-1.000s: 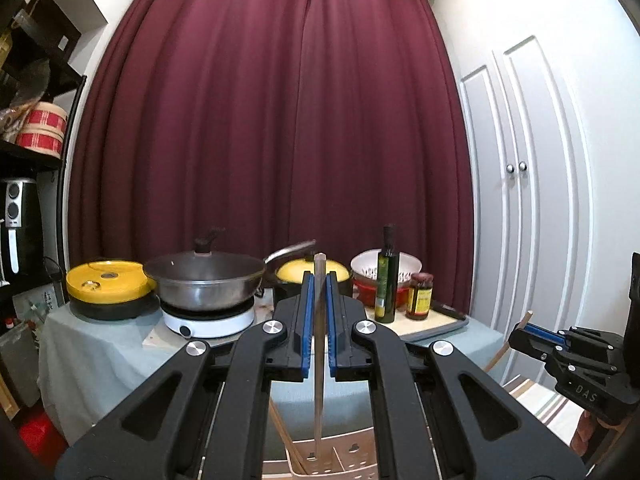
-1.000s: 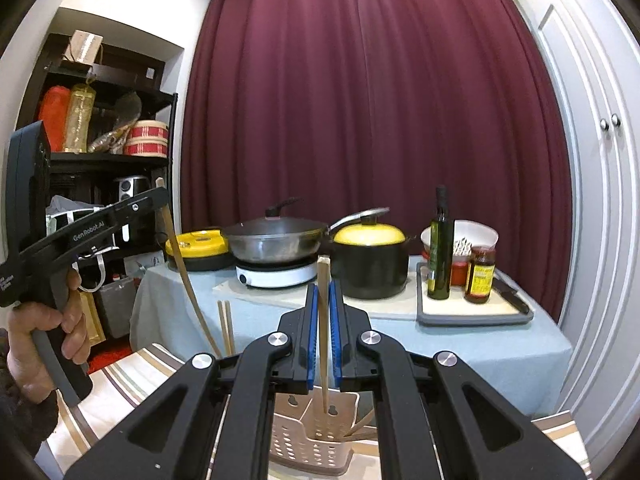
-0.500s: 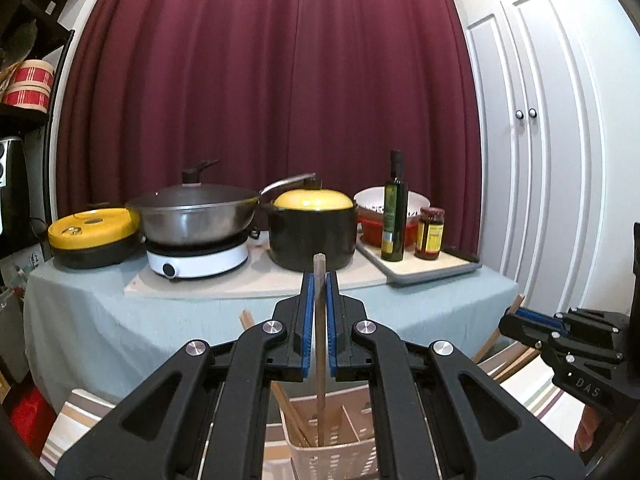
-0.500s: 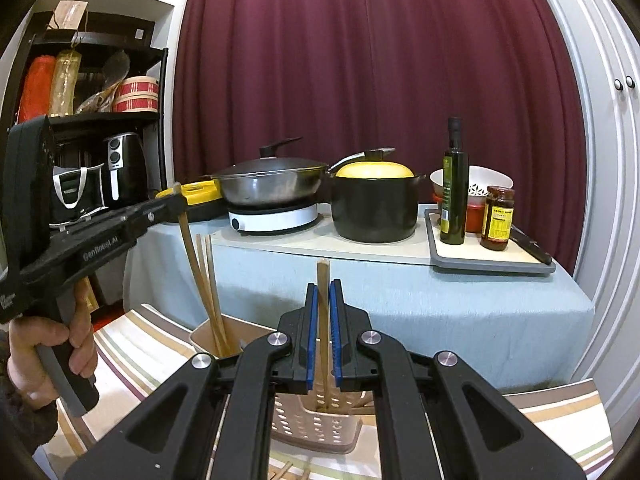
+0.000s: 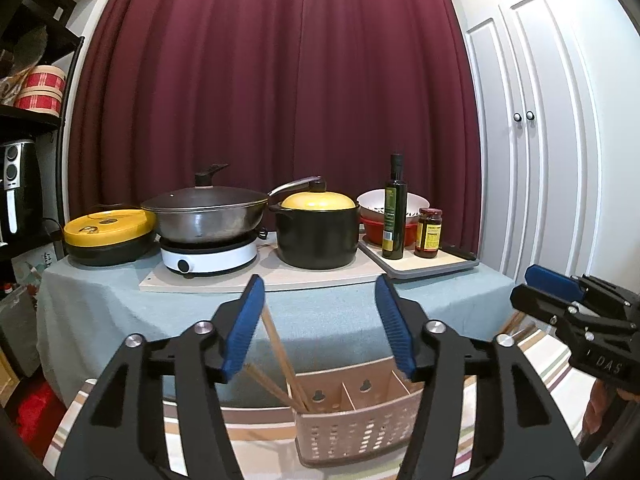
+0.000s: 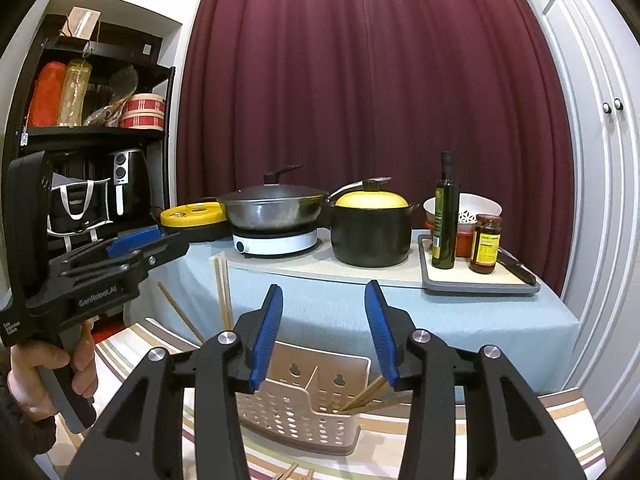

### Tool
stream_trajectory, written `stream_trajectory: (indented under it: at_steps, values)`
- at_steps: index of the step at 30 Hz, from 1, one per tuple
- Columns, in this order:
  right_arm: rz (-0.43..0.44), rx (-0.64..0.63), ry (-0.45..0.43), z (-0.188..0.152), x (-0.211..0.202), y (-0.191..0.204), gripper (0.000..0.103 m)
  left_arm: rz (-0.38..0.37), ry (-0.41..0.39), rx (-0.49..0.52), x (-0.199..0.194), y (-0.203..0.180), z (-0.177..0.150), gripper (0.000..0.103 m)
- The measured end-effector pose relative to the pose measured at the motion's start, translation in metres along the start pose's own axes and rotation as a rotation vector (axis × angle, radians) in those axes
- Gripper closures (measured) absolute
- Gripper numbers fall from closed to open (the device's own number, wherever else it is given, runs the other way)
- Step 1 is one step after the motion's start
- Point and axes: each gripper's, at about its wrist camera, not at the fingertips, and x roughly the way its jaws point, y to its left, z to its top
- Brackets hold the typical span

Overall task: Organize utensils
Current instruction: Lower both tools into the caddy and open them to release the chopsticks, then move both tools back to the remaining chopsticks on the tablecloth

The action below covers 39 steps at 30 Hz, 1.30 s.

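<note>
Both grippers stand wide open and hold nothing. The left gripper (image 5: 320, 328) hovers above a perforated utensil caddy (image 5: 352, 432), which sits below and slightly ahead of it on a striped cloth (image 5: 256, 432). Chopsticks (image 5: 280, 352) stand in the caddy's left compartment, leaning up and to the left so their tops come close to the left jaw's blue pad.

The right gripper (image 6: 324, 332) also hangs open above the same caddy (image 6: 296, 412). From this side, a second group of chopsticks (image 6: 368, 394) lies low in the right compartment, tilted toward the right, just under the right jaw.

More loose chopsticks (image 6: 292, 474) show at the very bottom of the right view, on the cloth nearer than the caddy and beneath the gripper; only their tips are visible. If more sticks are to be gathered, these appear closest to the right gripper, which would need to drop down and draw back toward the person. Their long axis cannot be told.
</note>
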Motion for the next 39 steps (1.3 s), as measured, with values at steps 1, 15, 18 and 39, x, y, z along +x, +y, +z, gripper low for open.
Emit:
stream_trajectory:
  at_steps: [1, 15, 18, 39]
  values:
    - [-0.003, 0.001, -0.004, 0.000, -0.005, 0.000, 0.060, 0.004, -0.001, 0.002, -0.004, 0.000, 0.000, 0.045]
    - [-0.059, 0.037, 0.051, -0.032, -0.048, 0.004, 0.060, 0.060, 0.040, -0.001, -0.070, -0.008, -0.034, 0.044]
    - [-0.067, 0.048, 0.086, -0.048, -0.053, 0.004, 0.060, 0.072, 0.072, -0.011, -0.081, -0.009, -0.049, 0.044]
    - [-0.052, 0.048, 0.326, -0.194, -0.102, 0.031, 0.061, 0.116, 0.319, 0.043, -0.144, -0.036, -0.187, 0.044]
